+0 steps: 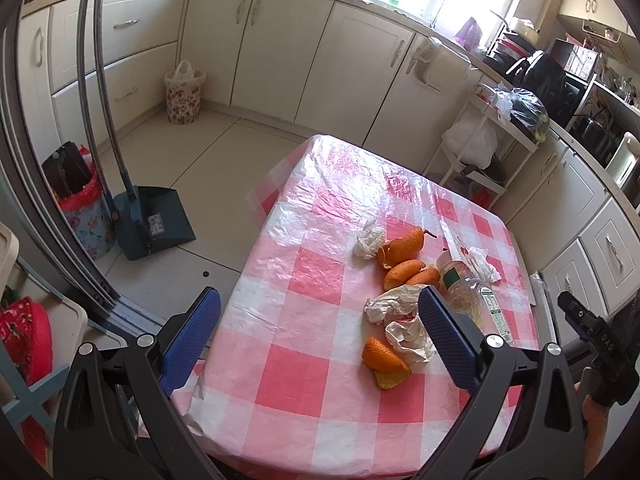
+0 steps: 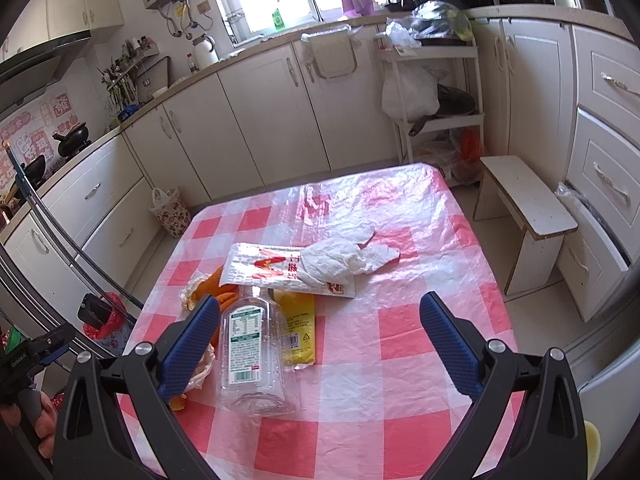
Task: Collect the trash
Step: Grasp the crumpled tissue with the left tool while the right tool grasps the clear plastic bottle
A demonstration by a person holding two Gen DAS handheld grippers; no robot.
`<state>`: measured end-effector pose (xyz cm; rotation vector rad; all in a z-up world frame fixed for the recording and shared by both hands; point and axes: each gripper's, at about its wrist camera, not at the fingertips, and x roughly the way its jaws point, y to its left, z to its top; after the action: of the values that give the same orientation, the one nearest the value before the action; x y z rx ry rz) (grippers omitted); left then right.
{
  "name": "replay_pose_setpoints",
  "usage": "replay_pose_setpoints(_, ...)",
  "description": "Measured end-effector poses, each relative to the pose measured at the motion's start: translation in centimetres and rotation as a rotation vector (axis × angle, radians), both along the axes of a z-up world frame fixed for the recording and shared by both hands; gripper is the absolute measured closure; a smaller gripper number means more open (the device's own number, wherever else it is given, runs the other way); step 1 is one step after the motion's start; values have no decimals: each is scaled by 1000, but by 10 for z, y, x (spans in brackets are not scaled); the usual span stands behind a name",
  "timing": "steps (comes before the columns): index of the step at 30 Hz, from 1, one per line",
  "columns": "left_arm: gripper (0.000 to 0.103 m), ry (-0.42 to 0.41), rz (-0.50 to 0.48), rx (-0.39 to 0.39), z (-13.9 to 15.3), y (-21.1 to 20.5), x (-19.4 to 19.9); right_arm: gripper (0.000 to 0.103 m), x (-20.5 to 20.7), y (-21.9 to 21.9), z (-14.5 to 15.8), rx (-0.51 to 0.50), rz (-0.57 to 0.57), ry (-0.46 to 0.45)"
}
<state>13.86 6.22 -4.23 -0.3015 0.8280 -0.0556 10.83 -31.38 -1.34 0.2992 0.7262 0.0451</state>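
While both grippers hovered above the table [image 1: 304,292], nothing was held in either. The left gripper [image 1: 320,328], at the bottom of the left wrist view, had its blue fingers [image 1: 192,332] spread wide and empty. The right gripper [image 2: 320,332], low in the right wrist view, was likewise spread, its left blue pad near the clear plastic bottle [image 2: 252,356] — touching or not, could not tell.

The trash sat clustered on the pink-and-white checked cloth. Left wrist view, centre right: a small crumpled tissue [image 1: 370,239], orange peel pieces [image 1: 404,258] just below it, a larger crumpled tissue wad [image 1: 404,320] lower down, and another peel piece [image 1: 384,358] touching that wad's lower edge. The right finger hid part of the wad.

Right wrist view, centre: the bottle lay on its side, label up. A yellow wrapper [image 2: 298,328] lay just right of it, partly under the bottle's shoulder. Above both, a white-and-red printed packet [image 2: 272,266] lay flat with a crumpled white paper towel [image 2: 344,260] over its right end.

Upper left of the left wrist view: a floral waste bin [image 1: 183,96] with a white liner stood on the floor against the cabinets, well apart from the table. At the left edge stood a second bin with a red liner [image 1: 86,216] — beside it, a dark dustpan [image 1: 156,220].
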Motion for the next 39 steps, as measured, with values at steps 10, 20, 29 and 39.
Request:
replay_pose_setpoints(10, 8, 27, -278, 217, -15, -77, 4, 7, 28, 38, -22, 7, 218, 97)
replay_pose_setpoints(20, 8, 77, -445, 453, -48, -141, 42, 25, 61, 77, -64, -105, 345, 267)
replay_pose_setpoints(29, 86, 148, -512, 384, -63, -150, 62, 49, 58, 45, -63, -10, 330, 275)
replay_pose_setpoints(39, 86, 23, -346, 112, -17, -83, 50, 49, 36, 27, -39, 241, 447, 167)
